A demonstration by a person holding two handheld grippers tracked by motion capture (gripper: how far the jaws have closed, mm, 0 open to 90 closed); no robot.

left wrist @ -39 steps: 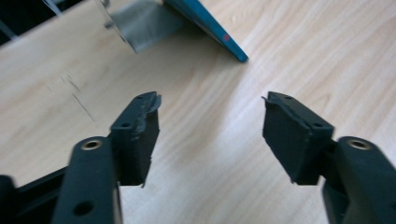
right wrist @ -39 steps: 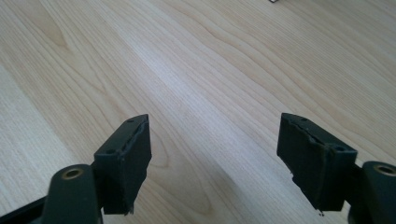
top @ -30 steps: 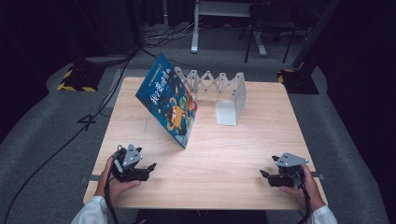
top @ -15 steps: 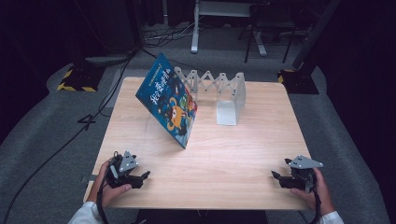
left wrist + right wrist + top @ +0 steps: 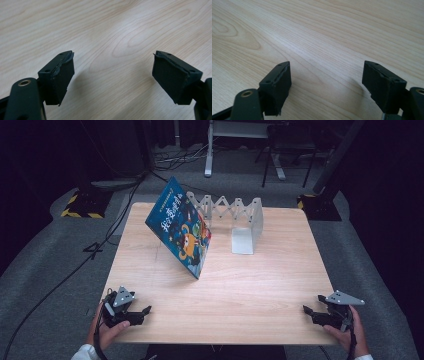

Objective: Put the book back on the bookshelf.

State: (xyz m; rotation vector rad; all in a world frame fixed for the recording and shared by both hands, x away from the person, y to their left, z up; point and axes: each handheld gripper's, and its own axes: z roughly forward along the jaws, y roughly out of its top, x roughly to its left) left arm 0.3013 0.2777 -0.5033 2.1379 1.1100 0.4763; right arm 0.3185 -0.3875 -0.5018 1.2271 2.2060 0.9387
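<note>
While both hands sit at the near edge of the table [image 5: 240,290], the left claw [image 5: 144,312] and the right claw [image 5: 309,312] have their jaws spread wide with nothing between them. Each claw points in toward the middle of the table. A second ago the hands were a bit farther up the table; now they are lower and closer to the person, and each has slid out toward its own corner. The blue book [image 5: 181,231] has not moved. It stands tilted, far ahead of both claws, leaning on the white rack [image 5: 239,215] behind it. Under each claw is bare wood.
</note>
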